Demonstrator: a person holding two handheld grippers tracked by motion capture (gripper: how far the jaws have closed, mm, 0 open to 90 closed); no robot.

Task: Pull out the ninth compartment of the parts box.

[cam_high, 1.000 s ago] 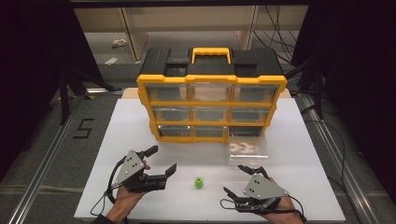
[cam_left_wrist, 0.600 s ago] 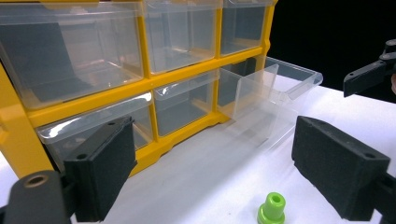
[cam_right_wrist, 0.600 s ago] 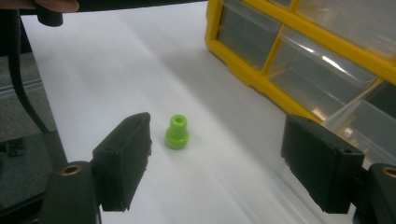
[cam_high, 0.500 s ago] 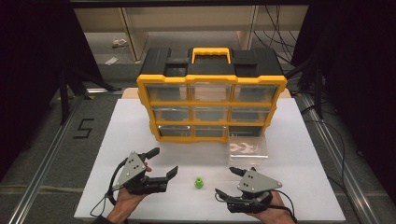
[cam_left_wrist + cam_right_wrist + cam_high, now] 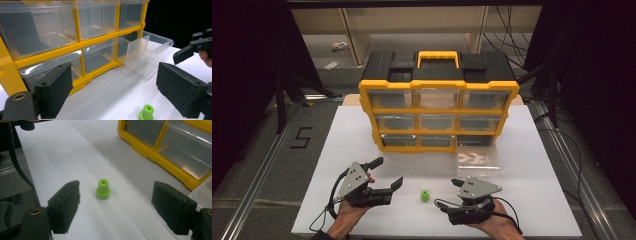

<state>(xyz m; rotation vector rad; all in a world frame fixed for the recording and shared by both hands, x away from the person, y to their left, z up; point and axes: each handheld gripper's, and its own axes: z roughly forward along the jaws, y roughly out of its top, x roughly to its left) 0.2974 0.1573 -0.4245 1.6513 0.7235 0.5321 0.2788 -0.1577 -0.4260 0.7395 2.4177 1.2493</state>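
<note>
A small green plastic piece (image 5: 425, 195) stands upright on the white table between my two grippers. My right gripper (image 5: 448, 196) points left at it and is open; in the right gripper view the green piece (image 5: 103, 189) stands just beyond the tips of my right gripper (image 5: 116, 207), with nothing between the pads. My left gripper (image 5: 388, 171) is open and empty, to the left of the piece. In the left gripper view my left gripper (image 5: 112, 92) faces the organizer (image 5: 75, 42), and the green piece (image 5: 146, 112) sits low between its jaws.
The yellow and black organizer (image 5: 437, 115) with clear drawers stands at the back of the white sheet (image 5: 537, 165). Its bottom-right clear drawer (image 5: 477, 159) is pulled out onto the table, also visible as the drawer (image 5: 147, 47). Cables trail from both grippers.
My right gripper has slid left and slightly forward toward the green piece. The left gripper and the piece have stayed where they were.
</note>
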